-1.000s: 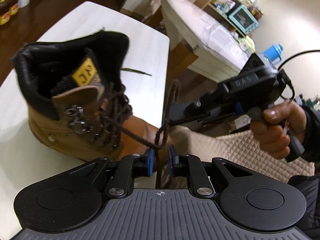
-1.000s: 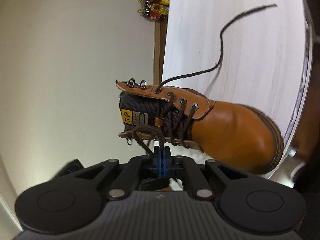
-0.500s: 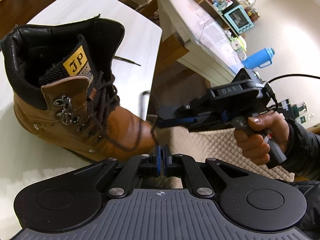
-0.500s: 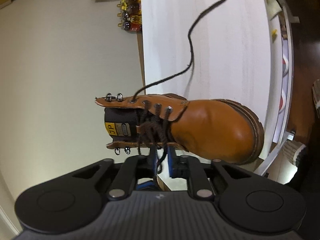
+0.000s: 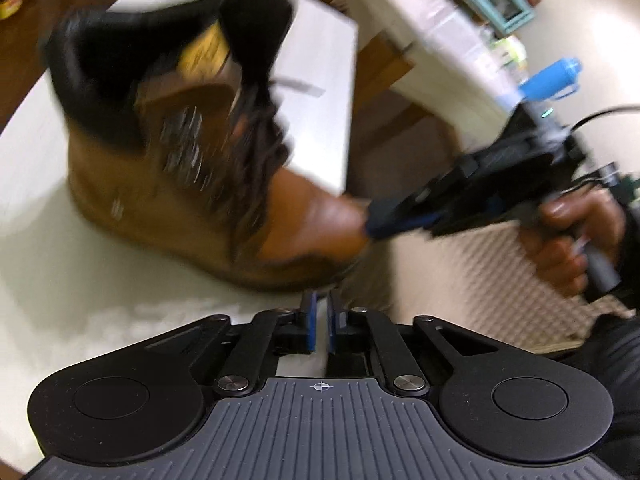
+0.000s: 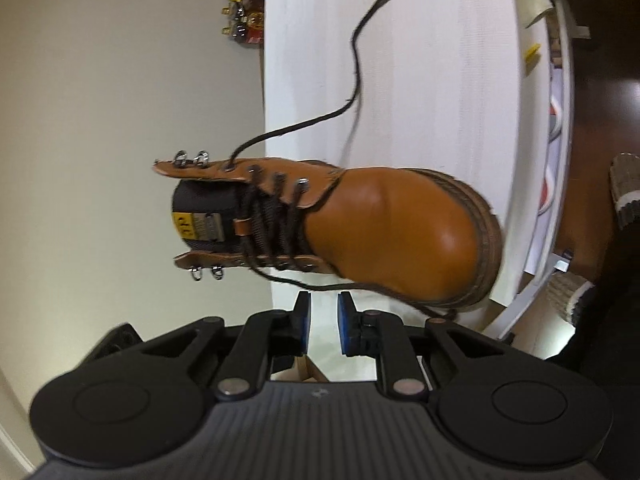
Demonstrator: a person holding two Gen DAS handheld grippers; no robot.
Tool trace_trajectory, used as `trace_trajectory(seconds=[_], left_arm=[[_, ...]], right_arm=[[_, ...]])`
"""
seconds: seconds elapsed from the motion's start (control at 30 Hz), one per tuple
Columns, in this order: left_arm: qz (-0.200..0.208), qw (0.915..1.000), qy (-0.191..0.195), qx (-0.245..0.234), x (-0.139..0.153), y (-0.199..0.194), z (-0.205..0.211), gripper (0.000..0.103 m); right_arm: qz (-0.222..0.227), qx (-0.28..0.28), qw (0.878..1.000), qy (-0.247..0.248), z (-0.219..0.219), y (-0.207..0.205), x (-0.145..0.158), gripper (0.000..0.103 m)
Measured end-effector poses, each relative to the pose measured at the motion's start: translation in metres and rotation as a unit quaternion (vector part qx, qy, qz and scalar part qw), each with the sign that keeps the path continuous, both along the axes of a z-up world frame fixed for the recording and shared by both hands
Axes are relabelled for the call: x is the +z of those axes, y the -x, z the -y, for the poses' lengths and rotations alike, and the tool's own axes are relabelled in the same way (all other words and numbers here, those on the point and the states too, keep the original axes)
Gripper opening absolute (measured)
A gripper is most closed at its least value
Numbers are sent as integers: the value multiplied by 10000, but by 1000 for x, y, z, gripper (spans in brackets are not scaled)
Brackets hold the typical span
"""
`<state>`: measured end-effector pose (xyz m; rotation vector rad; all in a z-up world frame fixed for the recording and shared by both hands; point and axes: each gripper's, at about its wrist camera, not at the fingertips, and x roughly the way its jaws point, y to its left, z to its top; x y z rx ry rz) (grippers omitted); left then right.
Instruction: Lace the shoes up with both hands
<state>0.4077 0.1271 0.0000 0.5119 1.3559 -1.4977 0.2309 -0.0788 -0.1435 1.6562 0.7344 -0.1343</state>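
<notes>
In the left wrist view, blurred, the tan work boot (image 5: 208, 168) stands at the white table's (image 5: 48, 280) near edge; the left gripper (image 5: 319, 312), jaws just reopened, stands slightly parted, holding nothing.

In the right wrist view, the right gripper (image 6: 323, 320) is released too. The near lace (image 6: 320, 286) trails off the table edge, where a regrasp could miss it.

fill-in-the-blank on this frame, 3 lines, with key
1. The boot stands on a ____ table.
2. The tag on its tongue is ____.
3. One lace end trails over the table; nothing lies between the pads of the right hand-held gripper, so its jaws are ____.

Missing: white; yellow; open
</notes>
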Motion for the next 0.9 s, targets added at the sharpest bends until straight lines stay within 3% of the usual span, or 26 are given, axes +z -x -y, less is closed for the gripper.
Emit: trace_trajectory(seconds=[0.13,0.2,0.23,0.33,0.4,0.47,0.5,0.63,0.7,0.77,0.9], left_arm=[[243,9993,-206,-194,-23,24,-2,7],[330,9987,-277,-261,-31,33,-3,7],[354,9985,-303,-299,-35,38,-3,7],[299,9987,-316,-266,-39,43,-6,7],[237,9990,-327,-202,-42,43,-9,7],[222,9991,-352,-107,-45,41,-14,7],[213,9991,-359,-74,-46,42,-14,7],[224,9990,-368,77,-49,46,-15,8],[279,9990,-340,114,-48,46,-15,8],[299,9989,-320,140,-46,46,-17,9],[319,9988,-319,175,-47,48,-19,11]], right_arm=[[-141,140,9995,238,-4,0,-1,18],[-373,583,9937,883,-13,-4,5,18],[-523,904,9848,1391,-21,-9,11,18],[-727,1621,9462,2706,-45,-21,26,18],[-732,2117,9037,3650,-65,-31,36,17],[-694,2451,8701,4219,-80,-40,39,15],[-636,2608,8567,4404,-88,-45,39,15],[-598,3107,8223,4731,-105,-59,32,8],[-645,3159,8188,4750,-108,-61,28,3],[-665,3127,8227,4701,-106,-58,25,3],[-641,2848,8555,4276,-88,-49,26,1]])
